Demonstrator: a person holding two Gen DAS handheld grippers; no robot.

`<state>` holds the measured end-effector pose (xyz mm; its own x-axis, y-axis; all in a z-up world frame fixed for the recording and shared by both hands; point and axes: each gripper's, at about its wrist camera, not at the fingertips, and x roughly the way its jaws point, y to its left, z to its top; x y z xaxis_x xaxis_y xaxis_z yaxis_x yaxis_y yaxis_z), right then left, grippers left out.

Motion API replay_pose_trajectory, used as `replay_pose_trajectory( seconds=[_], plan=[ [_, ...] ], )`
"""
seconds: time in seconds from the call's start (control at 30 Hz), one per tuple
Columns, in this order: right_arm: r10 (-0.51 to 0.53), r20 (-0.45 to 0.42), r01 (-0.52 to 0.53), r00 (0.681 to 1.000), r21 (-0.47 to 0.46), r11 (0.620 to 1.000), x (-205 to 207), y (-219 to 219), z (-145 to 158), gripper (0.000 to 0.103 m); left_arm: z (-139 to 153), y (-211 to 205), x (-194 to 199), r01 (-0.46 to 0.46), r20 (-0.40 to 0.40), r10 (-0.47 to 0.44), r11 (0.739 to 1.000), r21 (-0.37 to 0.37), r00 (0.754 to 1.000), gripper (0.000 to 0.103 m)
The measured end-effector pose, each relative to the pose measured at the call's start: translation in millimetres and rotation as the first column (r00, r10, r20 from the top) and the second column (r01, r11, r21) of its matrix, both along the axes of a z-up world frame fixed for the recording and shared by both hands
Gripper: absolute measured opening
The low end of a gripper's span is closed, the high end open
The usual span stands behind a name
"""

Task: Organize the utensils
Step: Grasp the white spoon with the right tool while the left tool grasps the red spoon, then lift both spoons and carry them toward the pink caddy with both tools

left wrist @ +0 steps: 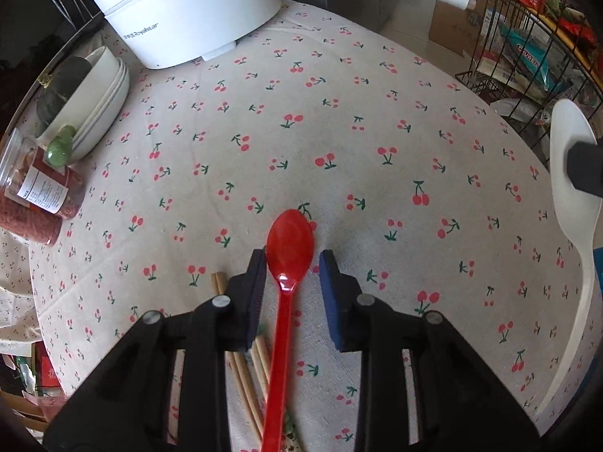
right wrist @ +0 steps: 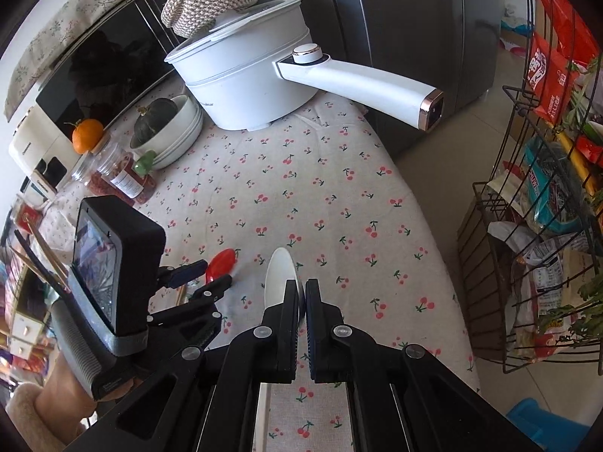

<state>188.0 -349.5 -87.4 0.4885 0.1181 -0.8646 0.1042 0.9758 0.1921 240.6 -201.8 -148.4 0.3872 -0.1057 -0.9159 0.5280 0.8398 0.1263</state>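
Red spoon between left tongs

On the table, a spoon lies between the fingers of the left claw, its handle crossing over a bundle of chopsticks. To the right, a rice paddle sits in the right claw. At the table's far edge stands a pot, its handle reaching out to the right. Left of the pot is a stack of bowls with a squash in the top one, and a jar lies nearer, beside them. A wire rack stands on the floor to the right of the table.
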Motion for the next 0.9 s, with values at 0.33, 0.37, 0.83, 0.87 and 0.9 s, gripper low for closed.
replay_pose_trajectory(
  seconds=[0.33,0.37,0.83,0.87,0.9],
  plan=[
    [-0.013,0.018,0.014,1.000,-0.013,1.000,-6.0,3.0,7.4,0.004,8.6,10.4,-7.1,-0.011,0.023,0.012,0.998,-0.067,1.000,0.028],
    [-0.016,0.027,0.017,0.999,-0.014,1.000,-7.8,3.9,10.5,0.004,14.7,15.5,-12.6,-0.020,0.035,0.023,0.995,-0.093,0.999,0.028],
    [-0.024,0.253,0.021,0.967,0.014,1.000,-52.1,40.5,81.6,0.004,124.7,84.5,-115.8,0.010,0.280,0.092,0.939,-0.343,0.956,0.028],
    [-0.023,0.272,0.018,0.962,0.021,1.000,-54.9,44.3,86.9,0.004,131.3,90.5,-120.5,0.013,0.295,0.100,0.934,-0.356,0.950,0.028],
    [-0.023,0.291,0.016,0.956,0.028,0.999,-57.5,47.8,92.2,0.004,137.9,96.9,-125.3,0.013,0.307,0.109,0.929,-0.369,0.945,0.028]
  ],
)
